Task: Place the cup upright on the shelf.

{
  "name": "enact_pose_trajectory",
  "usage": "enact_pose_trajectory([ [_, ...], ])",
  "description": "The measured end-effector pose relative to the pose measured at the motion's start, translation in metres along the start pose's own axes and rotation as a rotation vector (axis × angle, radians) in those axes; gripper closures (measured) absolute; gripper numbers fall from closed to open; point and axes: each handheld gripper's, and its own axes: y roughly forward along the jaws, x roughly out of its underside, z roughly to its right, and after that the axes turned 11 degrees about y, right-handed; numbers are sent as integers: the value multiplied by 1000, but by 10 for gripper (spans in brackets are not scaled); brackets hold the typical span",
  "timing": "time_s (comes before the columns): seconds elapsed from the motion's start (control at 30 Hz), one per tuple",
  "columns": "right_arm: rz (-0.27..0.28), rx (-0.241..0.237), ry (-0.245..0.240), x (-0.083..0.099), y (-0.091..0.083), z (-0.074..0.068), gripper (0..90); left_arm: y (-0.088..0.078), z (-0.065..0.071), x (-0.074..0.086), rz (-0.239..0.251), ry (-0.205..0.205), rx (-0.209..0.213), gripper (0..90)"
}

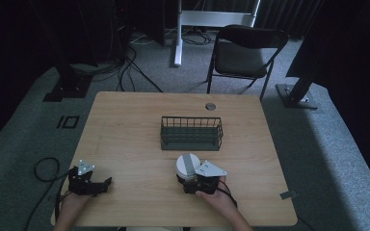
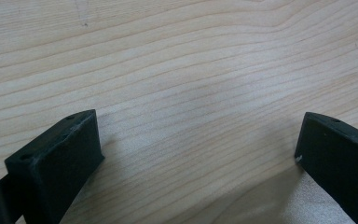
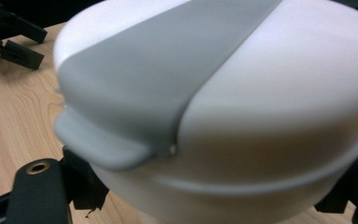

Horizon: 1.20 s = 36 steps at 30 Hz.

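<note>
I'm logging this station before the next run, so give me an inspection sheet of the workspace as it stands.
Surface: light wood table, round grommet hole near its far edge.
Job's things: white round container with a grey band across its lid, near the front edge; dark wire basket at mid-table, looks empty.
Clutter: nothing seen.
Grippers: right gripper has its jaws on both sides of the container; left gripper is open over bare wood.
Cables: black cable loops off the table's left side; more on the floor behind.
Surroundings: grey carpet, folding chair, dark stands.
</note>
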Motion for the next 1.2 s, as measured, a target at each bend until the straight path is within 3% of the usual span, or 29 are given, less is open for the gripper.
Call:
enact_pose_trajectory([
  [0.57, 16, 24, -1, -18, -10, 5, 182, 0, 0, 0, 0, -1, 0, 5],
  [1.0, 66, 29, 4, -49, -14, 11, 182, 0, 0, 0, 0, -1, 1, 5],
  [1.2, 100, 59, 3, -75, -14, 17, 182, 0, 0, 0, 0, -1, 1, 5],
])
